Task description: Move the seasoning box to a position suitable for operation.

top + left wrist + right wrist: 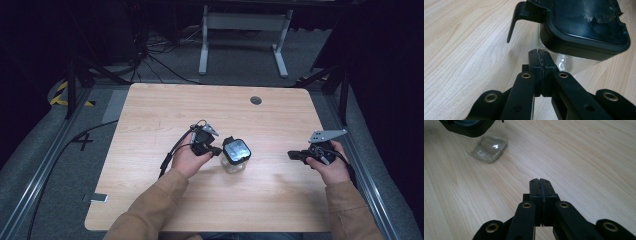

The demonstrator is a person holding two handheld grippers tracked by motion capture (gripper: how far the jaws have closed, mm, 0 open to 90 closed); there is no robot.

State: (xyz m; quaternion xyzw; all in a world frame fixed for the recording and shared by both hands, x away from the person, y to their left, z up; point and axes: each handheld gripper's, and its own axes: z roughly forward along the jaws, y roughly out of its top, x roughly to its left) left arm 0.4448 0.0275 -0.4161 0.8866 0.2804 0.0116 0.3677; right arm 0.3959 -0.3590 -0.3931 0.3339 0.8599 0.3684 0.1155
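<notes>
Jar (235, 156), clear glass, squarish, black lid (584, 22) with side latch seen up close; we see left gripper (540, 53) clenched empty beside it, right gripper (540, 182) clenched empty, well right on wood table (150, 115).

Even overhead light falls on the table (165, 110) in the high view; the surroundings from nine through twelve to three o'clock sink into near-black. Shadows are faint. Glare glints off the jar (487, 147) at eleven o'clock. Both gripper views blur close up.
</notes>
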